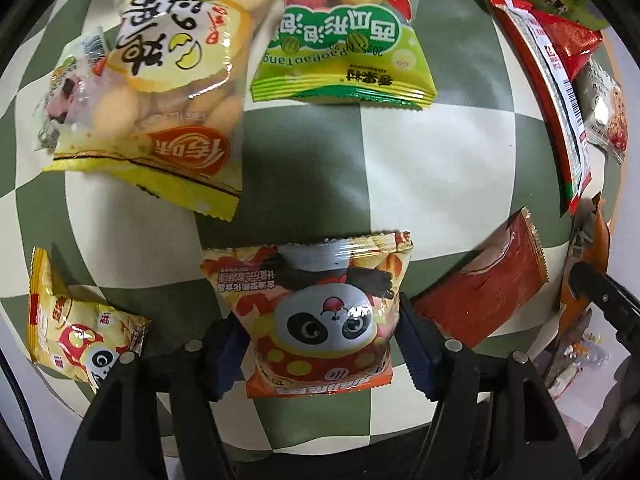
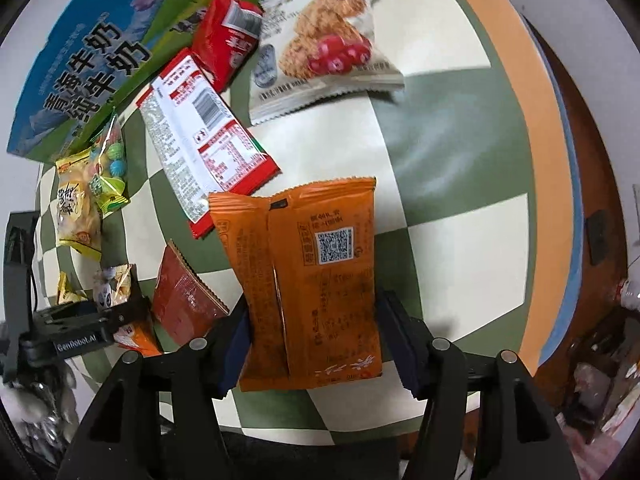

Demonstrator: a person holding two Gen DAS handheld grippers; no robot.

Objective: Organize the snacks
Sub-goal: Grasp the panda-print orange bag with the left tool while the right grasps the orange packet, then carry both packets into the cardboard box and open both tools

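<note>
Left wrist view: my left gripper [image 1: 320, 344] is clenched on a panda snack bag [image 1: 316, 316], lifted over the checkered tabletop [image 1: 440, 160], centre-bottom of frame. I judge this the carry step; next move calls for picking a spot, maybe beside the second panda bag [image 1: 84, 332] at lower left. Count here: two panda bags, one yellow biscuit bag [image 1: 168, 80], one green gumball bag [image 1: 340, 52], one dark red packet [image 1: 484, 284].

Right wrist view: my right gripper [image 2: 316, 340] grasps an orange packet [image 2: 312, 280], back side up, lower centre. Also one oat-cracker bag [image 2: 320, 48] at top, two red packets [image 2: 208, 140] upper left, one milk carton box [image 2: 100, 52]. The left gripper [image 2: 100, 316] shows at lower left.
</note>
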